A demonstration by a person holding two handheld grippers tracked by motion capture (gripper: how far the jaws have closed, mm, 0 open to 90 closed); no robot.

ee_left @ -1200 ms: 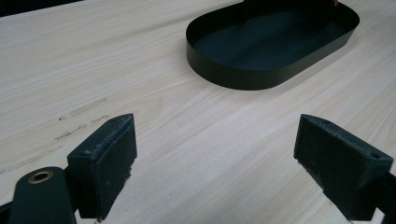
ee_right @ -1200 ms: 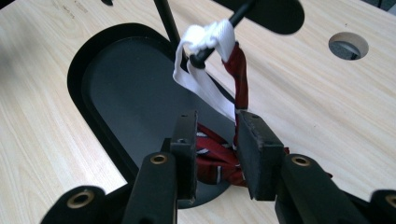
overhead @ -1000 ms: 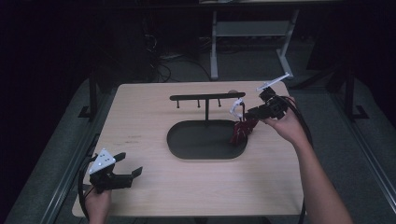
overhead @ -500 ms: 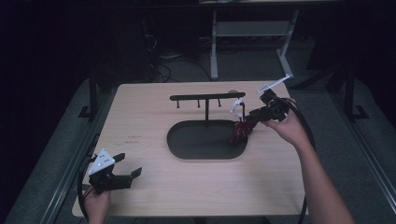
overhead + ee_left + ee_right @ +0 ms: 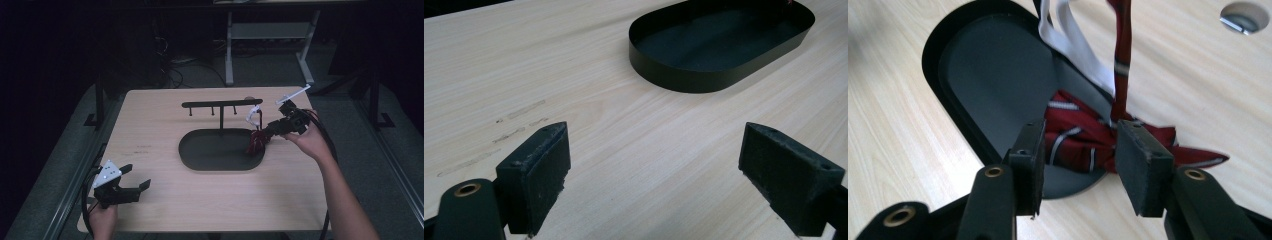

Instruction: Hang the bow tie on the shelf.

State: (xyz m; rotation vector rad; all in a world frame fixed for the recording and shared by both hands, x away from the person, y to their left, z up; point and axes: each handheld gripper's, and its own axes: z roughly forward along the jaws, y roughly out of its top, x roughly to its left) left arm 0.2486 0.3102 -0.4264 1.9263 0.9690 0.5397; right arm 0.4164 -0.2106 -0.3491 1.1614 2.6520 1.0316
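Observation:
A black oval tray (image 5: 200, 165) lies mid-table with a black T-shaped rack (image 5: 221, 104) rising from it. At the rack's right end hang a white loop (image 5: 252, 114) and a dark red striped fabric bow (image 5: 255, 142). In the right gripper view the bow (image 5: 1073, 145) rests on the tray's rim (image 5: 948, 65), one strand running upward, beside the white loop (image 5: 1068, 40). My right gripper (image 5: 267, 131) is partly open, its jaws either side of the bow (image 5: 1080, 155). My left gripper (image 5: 136, 176) stands wide open and empty above bare wood (image 5: 656, 165) at the near left.
A round cable hole (image 5: 1245, 17) sits in the tabletop behind the rack. The tray's near wall (image 5: 684, 82) lies ahead of the left gripper. Dark floor, cables and a white desk frame (image 5: 230, 45) surround the table.
The right gripper has sunk slightly toward the tray's right end with the bow. The left gripper has stayed put.

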